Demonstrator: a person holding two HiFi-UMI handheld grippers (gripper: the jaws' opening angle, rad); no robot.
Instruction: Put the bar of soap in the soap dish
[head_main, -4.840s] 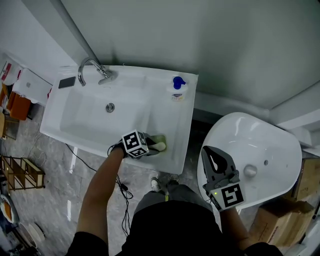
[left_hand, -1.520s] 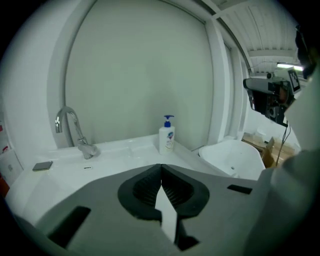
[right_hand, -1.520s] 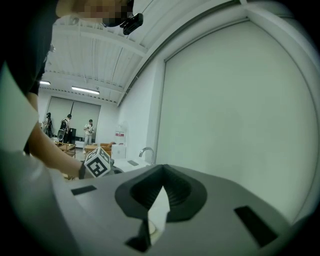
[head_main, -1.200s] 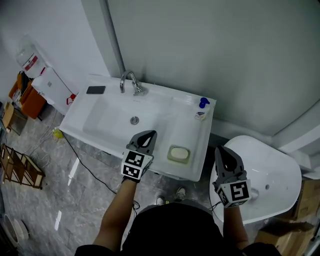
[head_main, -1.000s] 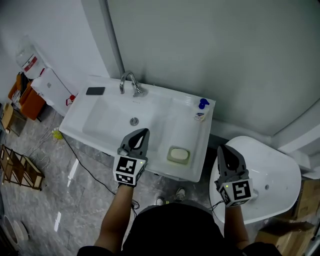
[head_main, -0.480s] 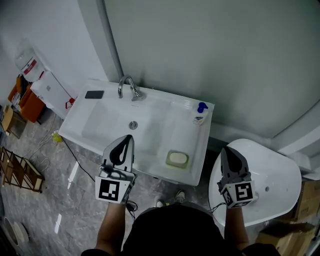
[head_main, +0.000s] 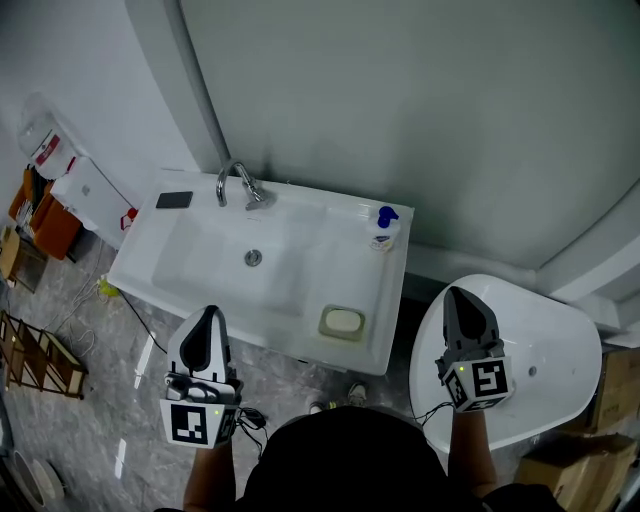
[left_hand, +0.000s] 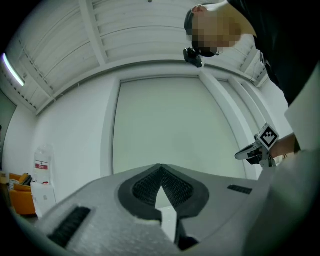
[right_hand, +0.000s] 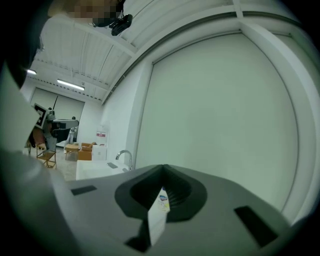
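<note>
Left hand-held gripper (head_main: 211, 313): jaws together, empty, held off the front edge of the sink (head_main: 180, 250). Right hand-held gripper (head_main: 457, 294): jaws likewise together and empty, to the sink's right, over a white basin (head_main: 555, 340). Bar of soap (head_main: 344, 321): pale, oval, lying flat in the green soap dish (head_main: 324, 325) on the sink's front right ledge, between both grippers and apart from each. At the sink's back: tap (head_main: 232, 182), bottle (head_main: 382, 228).
</note>
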